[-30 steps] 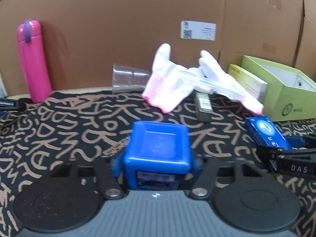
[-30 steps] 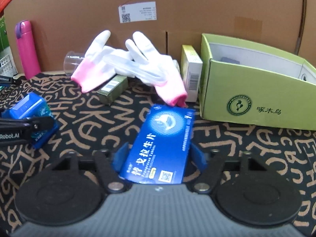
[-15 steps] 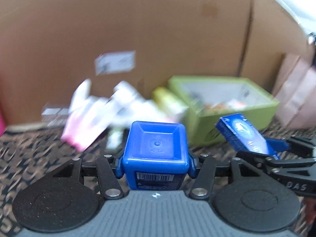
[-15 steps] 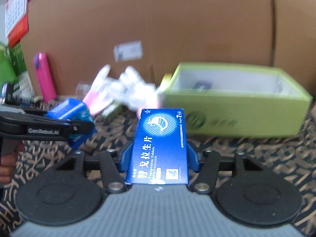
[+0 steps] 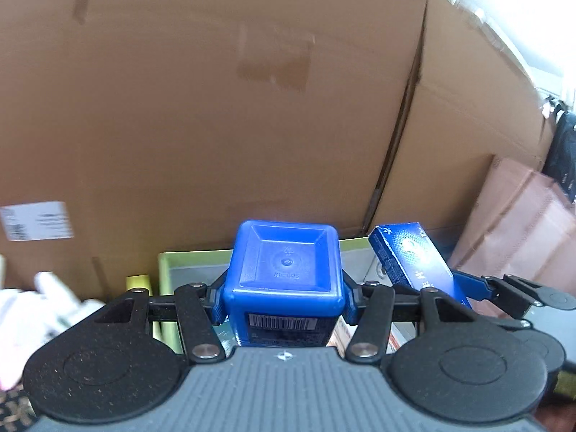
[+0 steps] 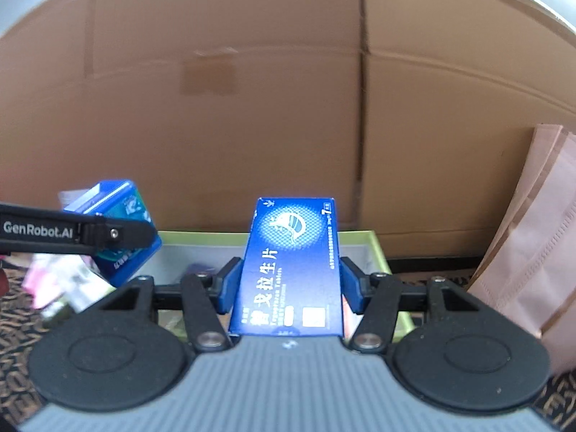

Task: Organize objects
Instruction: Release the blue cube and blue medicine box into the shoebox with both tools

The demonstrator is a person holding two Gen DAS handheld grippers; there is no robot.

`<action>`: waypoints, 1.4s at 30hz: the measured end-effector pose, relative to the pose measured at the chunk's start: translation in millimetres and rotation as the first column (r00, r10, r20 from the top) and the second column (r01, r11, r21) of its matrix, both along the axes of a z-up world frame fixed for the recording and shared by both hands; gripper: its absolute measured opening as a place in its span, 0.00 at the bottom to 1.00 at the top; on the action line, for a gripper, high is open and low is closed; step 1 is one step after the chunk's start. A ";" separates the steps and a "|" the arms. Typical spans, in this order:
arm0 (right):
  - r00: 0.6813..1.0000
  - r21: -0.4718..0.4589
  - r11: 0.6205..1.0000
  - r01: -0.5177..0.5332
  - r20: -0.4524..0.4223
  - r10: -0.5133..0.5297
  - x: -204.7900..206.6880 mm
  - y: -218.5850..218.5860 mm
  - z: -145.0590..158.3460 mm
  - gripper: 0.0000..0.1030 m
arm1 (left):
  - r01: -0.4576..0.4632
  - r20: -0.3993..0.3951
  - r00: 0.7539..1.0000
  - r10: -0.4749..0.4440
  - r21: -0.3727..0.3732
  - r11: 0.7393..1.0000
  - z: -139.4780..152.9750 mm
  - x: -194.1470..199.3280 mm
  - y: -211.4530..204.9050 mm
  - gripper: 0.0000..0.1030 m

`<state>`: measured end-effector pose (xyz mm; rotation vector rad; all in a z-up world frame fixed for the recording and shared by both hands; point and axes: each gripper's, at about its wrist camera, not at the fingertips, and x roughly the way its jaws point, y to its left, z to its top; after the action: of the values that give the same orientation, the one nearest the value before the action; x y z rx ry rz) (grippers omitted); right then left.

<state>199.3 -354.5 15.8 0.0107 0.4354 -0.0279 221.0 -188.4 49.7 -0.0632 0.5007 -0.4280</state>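
My left gripper (image 5: 282,300) is shut on a blue plastic square container (image 5: 284,273) and holds it in the air above the open green box (image 5: 187,257). My right gripper (image 6: 288,280) is shut on a flat blue tablet box (image 6: 291,262) and holds it over the same green box (image 6: 363,237). The tablet box also shows in the left wrist view (image 5: 410,259), to the right of the container. The container also shows in the right wrist view (image 6: 115,226), at the left, behind a black finger (image 6: 79,234) of the left gripper.
A tall cardboard wall (image 5: 216,108) stands right behind the green box. White and pink gloves (image 5: 32,306) lie blurred to the left of the box. A pink paper bag (image 6: 532,252) stands to the right. The patterned black cloth (image 6: 14,331) covers the table.
Both grippers have lifted their objects off the cloth and carried them right and forward, from the table surface to above the green box. Both grips stayed shut.
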 end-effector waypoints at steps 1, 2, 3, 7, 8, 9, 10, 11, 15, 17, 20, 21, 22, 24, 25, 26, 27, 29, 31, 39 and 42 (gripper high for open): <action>1.000 -0.009 1.000 0.002 -0.014 -0.002 8.9 -4.3 -4.2 0.55 | -0.004 -0.010 1.000 0.004 0.011 1.000 -6.0 7.5 -8.2 0.57; 1.000 -0.016 1.000 0.002 -0.030 -0.002 17.3 -8.1 -8.9 0.55 | -0.005 -0.022 1.000 0.005 0.023 1.000 -11.9 14.3 -14.2 0.57; 0.999 -0.020 1.000 -0.001 -0.045 0.001 24.6 -11.6 -13.9 0.55 | -0.006 -0.036 0.999 0.007 0.034 0.999 -17.2 19.9 -18.9 0.57; 0.996 -0.037 0.999 -0.018 -0.083 0.015 42.9 -18.7 -29.8 0.55 | -0.007 -0.051 0.999 0.010 0.059 0.998 -32.5 29.3 -27.5 0.57; 0.996 -0.042 0.999 -0.019 -0.092 0.015 46.5 -19.7 -33.2 0.55 | -0.006 -0.050 0.999 0.009 0.061 0.998 -34.5 30.1 -27.8 0.57; 0.994 -0.047 0.999 -0.025 -0.104 0.020 50.2 -20.6 -36.7 0.55 | -0.005 -0.048 0.999 0.007 0.056 0.998 -36.1 30.8 -27.4 0.57; 0.993 -0.051 0.998 -0.036 -0.113 0.030 53.3 -21.2 -39.9 0.56 | -0.007 -0.046 0.999 0.009 0.038 0.999 -37.4 31.0 -25.6 0.59; 0.992 -0.058 0.997 -0.045 -0.117 0.038 55.5 -21.4 -43.0 0.56 | -0.006 -0.041 0.999 0.007 0.018 1.000 -37.6 30.4 -23.3 0.72; 0.994 -0.107 0.992 -0.063 -0.093 0.053 52.5 -18.5 -49.3 0.88 | -0.022 0.013 1.000 0.022 0.004 1.000 -33.1 22.6 -15.1 0.87; 0.995 -0.101 0.991 -0.086 -0.068 0.079 45.0 -17.2 -47.7 0.95 | -0.016 0.022 1.000 0.015 0.022 1.000 -27.8 19.9 -14.0 0.88; 0.996 -0.101 0.991 -0.084 -0.039 0.080 31.6 -7.9 -41.0 1.00 | -0.021 0.053 0.998 0.019 0.027 0.999 -20.9 14.9 -11.7 0.88; 0.997 -0.099 0.992 -0.080 -0.032 0.077 27.1 -5.9 -38.0 1.00 | -0.022 0.057 0.998 0.021 0.021 1.000 -16.9 12.0 -4.8 0.88; 0.997 -0.098 0.992 -0.077 -0.024 0.075 22.7 -3.6 -34.9 1.00 | -0.020 0.061 0.998 0.019 0.014 1.000 -14.2 7.7 -1.2 0.88; 0.997 -0.104 0.992 -0.075 -0.005 0.075 12.4 2.6 -27.8 1.00 | -0.019 0.073 0.997 0.019 -0.001 1.000 -8.2 1.3 5.8 0.88; 0.997 -0.107 0.991 -0.077 0.006 0.078 6.8 6.3 -24.1 1.00 | -0.018 0.083 0.996 0.019 -0.007 1.000 -4.0 -4.7 10.7 0.88; 0.996 -0.108 0.991 -0.079 0.018 0.082 1.7 10.6 -19.9 1.00 | -0.017 0.099 0.995 0.018 -0.011 1.000 -0.1 -10.6 15.6 0.88; 0.996 -0.107 0.991 -0.083 0.031 0.086 -0.4 15.3 -14.5 1.00 | -0.017 0.119 0.993 0.019 -0.017 1.000 4.0 -17.7 21.7 0.88; 0.994 -0.102 0.991 -0.091 0.059 0.097 -11.9 25.5 -5.9 1.00 | -0.041 0.151 0.988 0.044 -0.023 0.999 12.7 -34.9 37.7 0.89; 0.991 -0.096 0.991 -0.098 0.085 0.107 -25.6 37.2 2.5 1.00 | -0.057 0.169 0.984 0.061 -0.031 0.998 16.4 -51.7 55.0 0.94; 0.976 -0.043 0.981 -0.187 0.106 0.191 -63.8 94.7 1.9 1.00 | -0.147 0.162 0.976 0.148 -0.018 0.989 -2.2 -99.0 140.2 0.97; 0.974 -0.036 0.976 -0.213 0.067 0.215 -68.2 124.5 -14.1 1.00 | -0.213 0.136 0.967 0.214 -0.026 0.977 -17.8 -106.8 183.5 0.97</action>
<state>131.1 -230.0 1.7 -0.0629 0.3633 0.1780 114.3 -4.9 31.8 -0.0970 0.3501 -0.2218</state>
